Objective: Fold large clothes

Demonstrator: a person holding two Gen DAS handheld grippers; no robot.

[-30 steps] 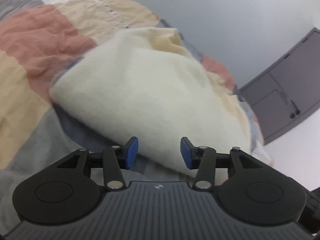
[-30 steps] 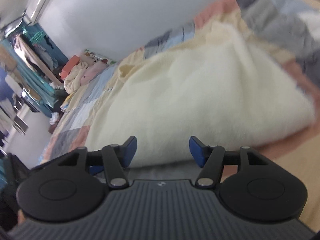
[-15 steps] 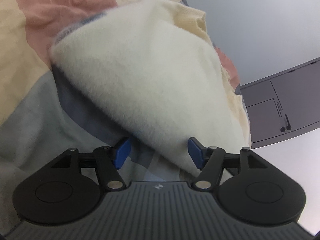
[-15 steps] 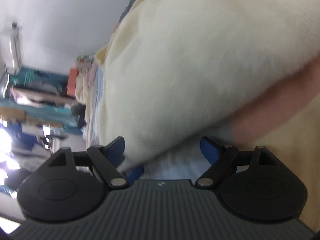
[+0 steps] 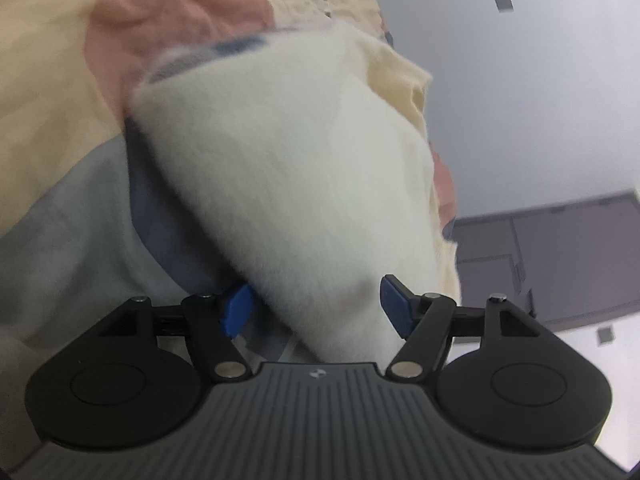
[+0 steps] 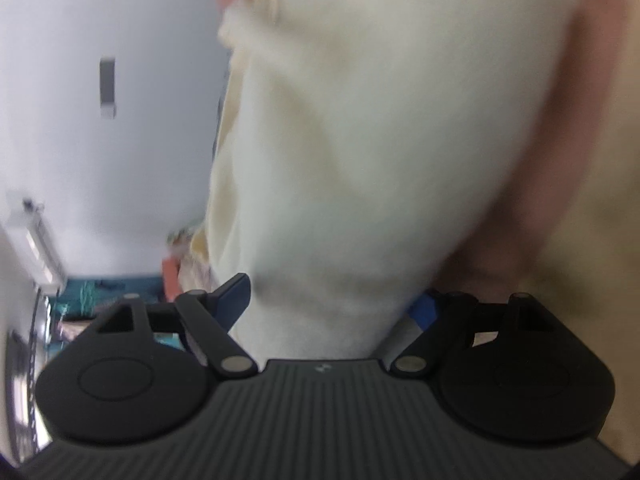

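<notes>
On the patchwork bedspread (image 5: 60,92) lies the cream fleece garment (image 5: 288,168), its near edge between both sets of fingers. The left gripper (image 5: 316,312) is opening, pads clear of the fleece. The right gripper (image 6: 332,300) stands spread wide, gripping nothing.

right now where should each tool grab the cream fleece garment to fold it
Take the cream fleece garment by its near folded edge, one corner per tool. That edge already sits between the spread jaws of the left tool, whose jaws are opening, and the right tool. Come in low and level from the near side, one finger slid under against the patchwork bedspread, since the edge lies flat there.
</notes>
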